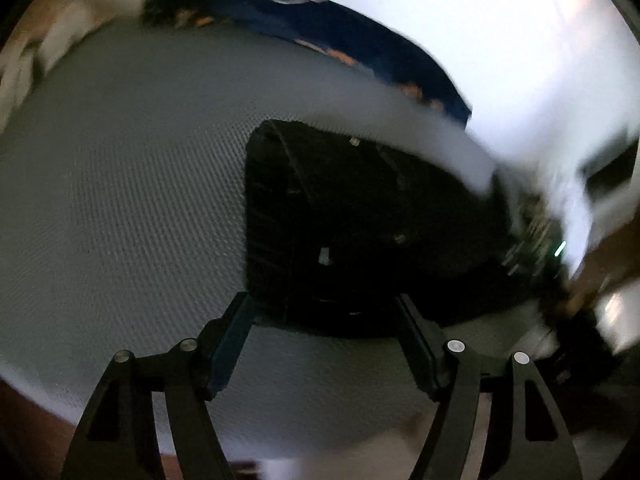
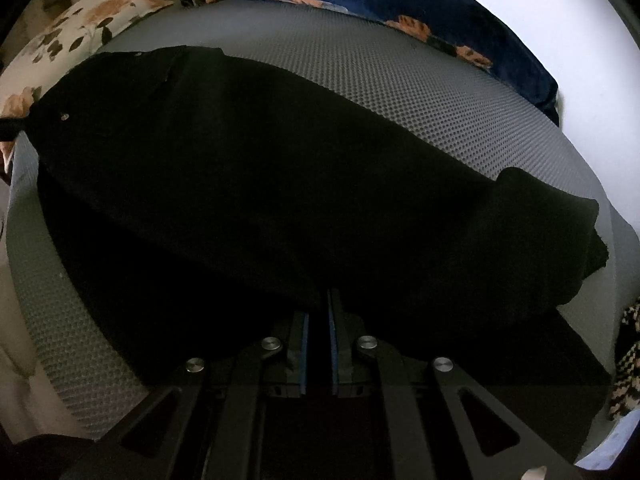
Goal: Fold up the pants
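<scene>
Right gripper (image 2: 319, 308): jaws drawn nearly together on a fold of the black pants (image 2: 248, 184), the blue pads pinching the near edge of the cloth directly ahead of the fingertips. Beyond this grip the garment spreads away from the gripper across the grey mesh mattress (image 2: 360, 88); its long axis runs crosswise to the fingers, from a studded end at far left to a narrower doubled end at far right. Left gripper (image 1: 325, 308): jaws spread wide with nothing between the pads, the fingertips poised just short of the near edge of a dark bundle of the same pants (image 1: 360, 216), which lies straight ahead and slightly right of the fingers on the mattress (image 1: 120, 200). This view is motion-blurred, so whether the tips touch the cloth cannot be told. The right hand is thus the one in contact, the left the one free. Judged from this layout, the coming move turns on the crosswise long axis: one end must be carried over toward the other, with the free left gripper placed to take or steady the end before it. Farthest from both grippers, a navy floral blanket (image 2: 440, 28) lies along the mattress's far edge, and a floral pillow (image 2: 88, 16) sits at far left.
</scene>
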Motion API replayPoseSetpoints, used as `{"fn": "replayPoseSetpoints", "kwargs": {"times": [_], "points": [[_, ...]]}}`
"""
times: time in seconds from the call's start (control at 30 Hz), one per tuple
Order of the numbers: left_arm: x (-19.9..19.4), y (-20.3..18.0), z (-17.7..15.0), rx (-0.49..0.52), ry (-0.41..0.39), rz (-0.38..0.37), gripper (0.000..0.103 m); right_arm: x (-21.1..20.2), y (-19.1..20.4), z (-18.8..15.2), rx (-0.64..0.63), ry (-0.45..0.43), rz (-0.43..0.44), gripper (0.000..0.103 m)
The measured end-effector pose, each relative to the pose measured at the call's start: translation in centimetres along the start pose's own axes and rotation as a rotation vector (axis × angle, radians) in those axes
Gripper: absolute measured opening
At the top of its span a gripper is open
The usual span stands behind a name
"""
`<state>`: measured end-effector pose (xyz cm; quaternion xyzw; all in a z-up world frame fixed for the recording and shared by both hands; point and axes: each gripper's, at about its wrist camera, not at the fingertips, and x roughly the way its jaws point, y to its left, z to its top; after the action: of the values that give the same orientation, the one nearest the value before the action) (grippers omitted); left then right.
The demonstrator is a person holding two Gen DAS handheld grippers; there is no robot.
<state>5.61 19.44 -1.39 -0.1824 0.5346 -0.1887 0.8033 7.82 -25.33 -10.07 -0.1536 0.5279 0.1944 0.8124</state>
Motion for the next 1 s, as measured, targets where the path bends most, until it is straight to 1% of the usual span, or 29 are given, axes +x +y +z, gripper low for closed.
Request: {"fn": "replayPoseSetpoints", "kwargs": {"times": [0.07,0.2,0.27,0.37,0.43,0.47,0.5,0.57,0.63,0.67,0.73,0.77,0.87,0.93,1.0], "points": [[0.3,-0.1,-0.5,-0.092,-0.009,-0.063,0.071,-0.1,0.0,0.0,0.0,-0.004,0.0,0.007],[2.5,-0.4,-0.5,-0.236,0.0,-0.147,0.07,-0.2,0.2,0.1,-0.004,-0.009,-0.003,0.007],[3.9,-0.3,-0.1,-0.31,0.0,-0.15,0.07,-0.2,0.2,0.1,-0.002,-0.011,-0.004,0.008],[5.4,0.6,0.2,-0.403,-0.015,-0.128,0.069,-0.1,0.1,0.4,0.001,-0.015,-0.008,0.008],[6.0,1.1,0.3,-0.436,-0.038,-0.124,0.051,-0.1,0.2,0.5,0.003,-0.014,-0.012,0.008],[6.3,1.2,0.5,-0.425,-0.032,-0.12,0.03,-0.2,0.2,0.5,0.004,-0.014,-0.014,0.008],[6.1,1.4,0.6,-0.414,-0.029,-0.106,0.026,-0.3,0.1,0.5,0.013,-0.014,-0.013,0.007],[5.9,1.0,1.1,-0.392,-0.022,-0.1,0.024,-0.7,0.0,0.4,0.035,-0.017,-0.009,0.007],[5.1,0.1,1.8,-0.322,-0.029,-0.091,0.023,-1.4,0.3,0.3,0.025,-0.018,-0.025,0.007],[4.6,-0.5,2.3,-0.268,-0.04,-0.09,0.023,-1.7,0.4,0.2,0.022,-0.019,-0.029,0.007],[3.8,-1.7,3.2,-0.162,-0.047,-0.062,0.023,-2.8,0.7,-0.2,0.027,-0.025,-0.019,0.007],[3.8,-2.0,3.5,-0.126,-0.044,-0.051,0.023,-3.2,0.9,-0.4,0.028,-0.028,-0.013,0.007],[4.0,-2.2,4.2,-0.011,-0.007,0.011,0.023,-4.0,1.9,-1.2,0.036,-0.024,0.011,0.007],[4.7,-2.9,4.2,0.092,0.02,0.077,0.023,-4.0,2.5,-1.7,0.041,-0.015,0.027,0.007],[5.9,-2.9,3.4,0.157,0.054,0.131,0.023,-3.3,3.1,-2.2,0.048,0.003,0.038,0.008]]}}
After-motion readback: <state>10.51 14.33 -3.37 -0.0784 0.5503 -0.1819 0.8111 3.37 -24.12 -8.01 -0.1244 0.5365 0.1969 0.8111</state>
